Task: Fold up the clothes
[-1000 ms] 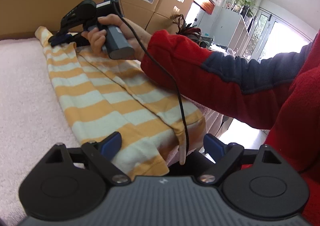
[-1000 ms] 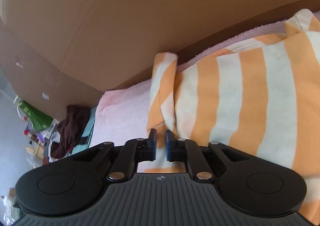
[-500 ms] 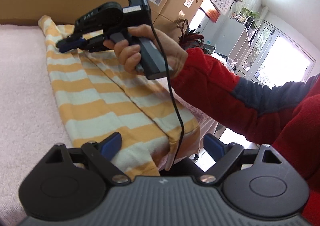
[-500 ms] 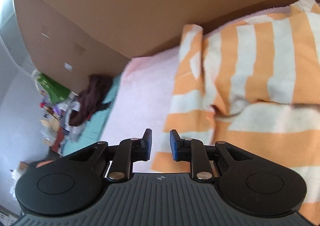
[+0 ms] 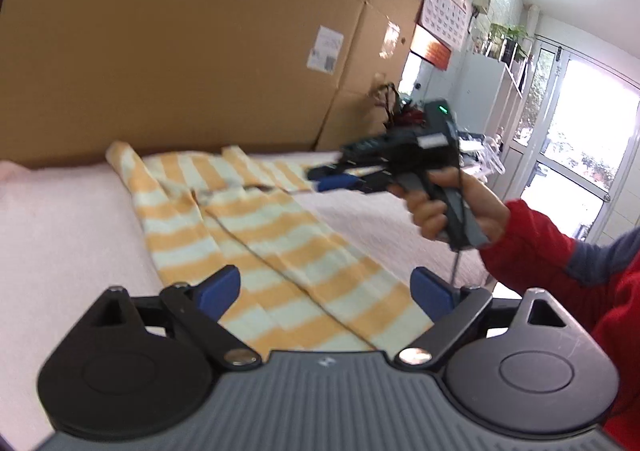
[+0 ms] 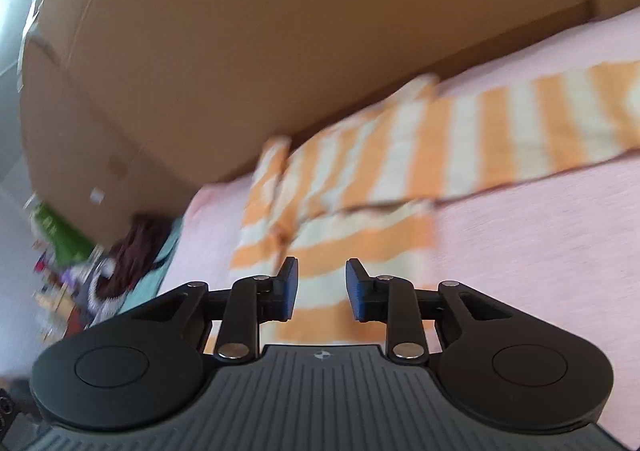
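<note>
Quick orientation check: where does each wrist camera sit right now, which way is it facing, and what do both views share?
Left wrist: on the left gripper, jaws wide, facing along the striped garment; shows the right gripper, hand and red sleeve.
Right wrist: on the right gripper, jaws opening, nothing between; faces the garment's other end and cardboard boxes.
Shared: garment, pink cover, boxes.

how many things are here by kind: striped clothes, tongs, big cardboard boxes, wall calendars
Orange and white striped garment: 1
Black tongs with blue pads, left tongs and right tongs: 2
Big brown cardboard boxes: 2
Red wall calendar: 1
Total: 6
</note>
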`<state>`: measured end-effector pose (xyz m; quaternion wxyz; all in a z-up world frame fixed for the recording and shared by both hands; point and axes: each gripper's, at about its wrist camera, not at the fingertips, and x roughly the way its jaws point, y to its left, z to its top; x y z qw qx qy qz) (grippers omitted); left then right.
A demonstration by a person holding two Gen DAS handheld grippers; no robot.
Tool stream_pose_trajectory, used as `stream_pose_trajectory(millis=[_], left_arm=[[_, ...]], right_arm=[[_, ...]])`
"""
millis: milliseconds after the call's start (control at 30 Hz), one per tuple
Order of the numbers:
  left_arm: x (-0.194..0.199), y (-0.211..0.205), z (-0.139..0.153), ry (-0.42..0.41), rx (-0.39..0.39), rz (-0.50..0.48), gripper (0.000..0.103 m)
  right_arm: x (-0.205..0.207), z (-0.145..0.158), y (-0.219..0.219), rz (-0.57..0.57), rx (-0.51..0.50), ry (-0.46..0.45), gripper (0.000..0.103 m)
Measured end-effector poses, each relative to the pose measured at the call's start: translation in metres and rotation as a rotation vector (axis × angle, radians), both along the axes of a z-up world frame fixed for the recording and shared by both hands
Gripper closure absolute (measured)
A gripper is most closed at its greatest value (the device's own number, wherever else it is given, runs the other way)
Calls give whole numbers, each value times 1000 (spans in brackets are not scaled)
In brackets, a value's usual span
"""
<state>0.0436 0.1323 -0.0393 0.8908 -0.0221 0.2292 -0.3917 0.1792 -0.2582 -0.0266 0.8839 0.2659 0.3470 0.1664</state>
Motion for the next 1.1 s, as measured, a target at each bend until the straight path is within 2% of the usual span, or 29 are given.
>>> stream_pose_trajectory(millis=[67,133,200,267,300,400,500,567,667,733,800,833,967,1100], left_arm=[[30,-2,8,-26,-6,44,10],[65,-10,8,-18,-30,75,10],[99,-23,-2,2,-47,101,10],[130,-36,-15,38,-49,129,13],[144,-41,-23,59,-57,140,18],[168,-43,-43,121,-101,164,20],[177,-43,-59,166,-104,165,20],[177,-44,-67,189,-77,144,19],[178,-38,-70,220,-124,132,10],[181,-34,-72,245,-154,128,9],[182,-31,-72,254,-175,118,7],[182,-31,-73,256,-177,116,7],[182,-31,-72,258,-178,113,6],[183,-31,-73,259,-175,108,5]], right_arm=[[-1,8,-52,-184,-83,-18,59],[-2,14,-100,-337,-135,-20,56],[1,14,-136,-397,-129,-1,56],[9,8,-153,-398,-98,22,57],[14,5,-160,-394,-81,33,58],[27,-5,-152,-359,-42,41,58],[41,-17,-142,-340,-33,19,58],[45,-22,-137,-333,-45,-18,59],[56,-26,-124,-296,-81,-67,59],[61,-28,-116,-267,-109,-87,59],[67,-29,-107,-238,-137,-108,70],[69,-30,-106,-235,-155,-99,95],[70,-26,-121,-275,-102,-54,97],[61,4,-140,-315,-33,-139,97]])
